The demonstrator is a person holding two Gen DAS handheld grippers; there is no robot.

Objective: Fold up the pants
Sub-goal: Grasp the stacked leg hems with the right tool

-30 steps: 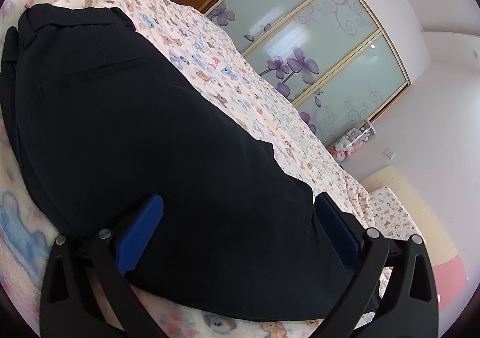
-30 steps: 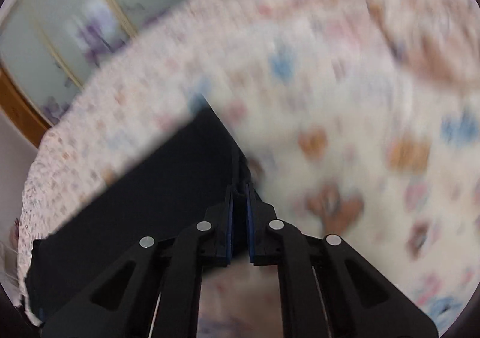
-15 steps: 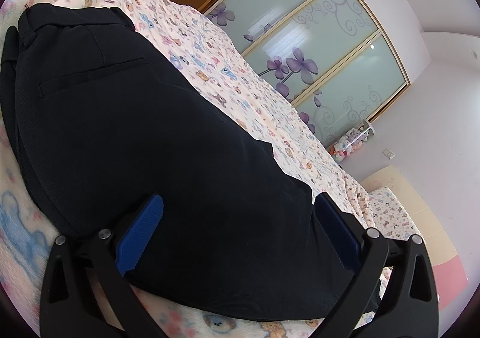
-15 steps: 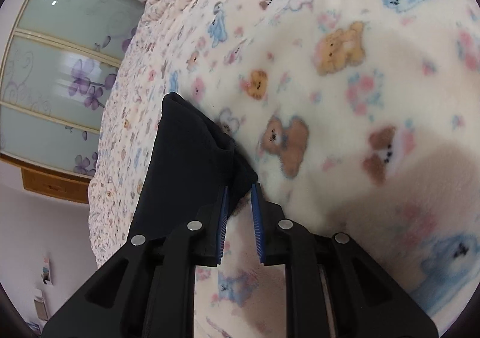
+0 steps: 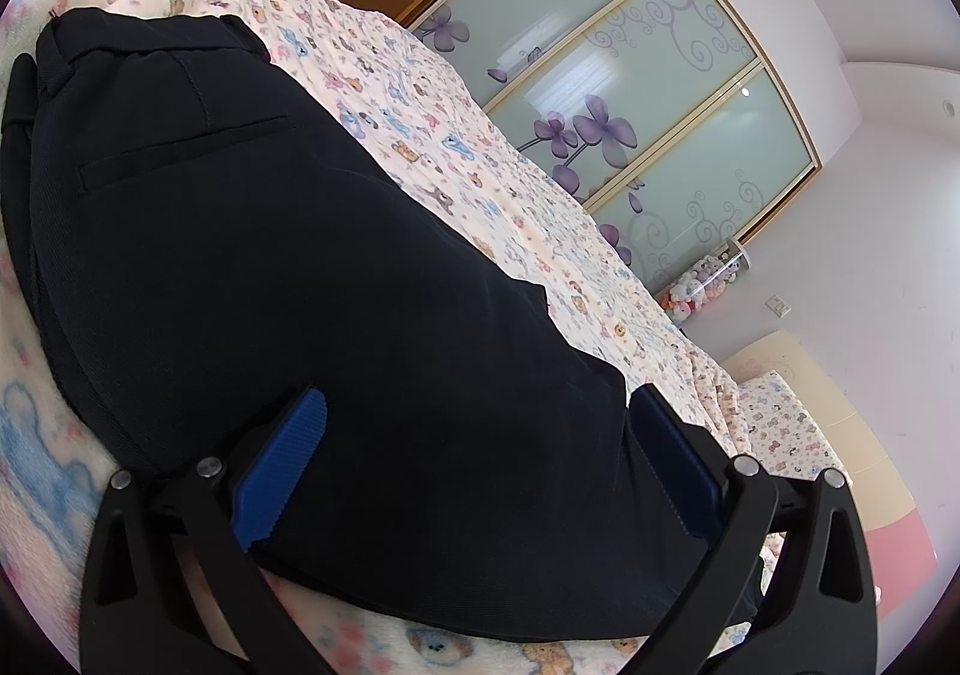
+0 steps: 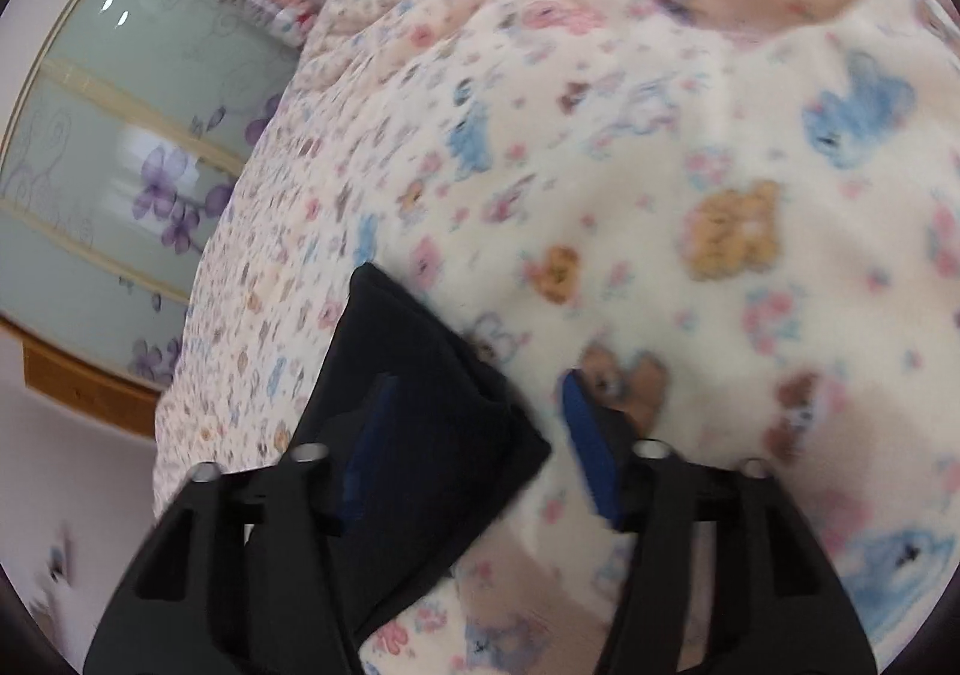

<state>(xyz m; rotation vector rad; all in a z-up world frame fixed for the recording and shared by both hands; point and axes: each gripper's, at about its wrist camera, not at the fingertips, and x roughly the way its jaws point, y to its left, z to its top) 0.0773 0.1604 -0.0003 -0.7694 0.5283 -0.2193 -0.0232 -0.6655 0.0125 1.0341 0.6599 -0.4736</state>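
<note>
The pants lie flat on the blanket, waistband at the far end. Their hem corner, clamped a second ago, has been let go: the right gripper has just been opened and its jaws stand apart around the cloth. The left gripper is kept wide apart over the legs. One fold is judged laid.

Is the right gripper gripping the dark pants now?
No: the right gripper has just been opening, its pads standing apart around the pants corner.
</note>
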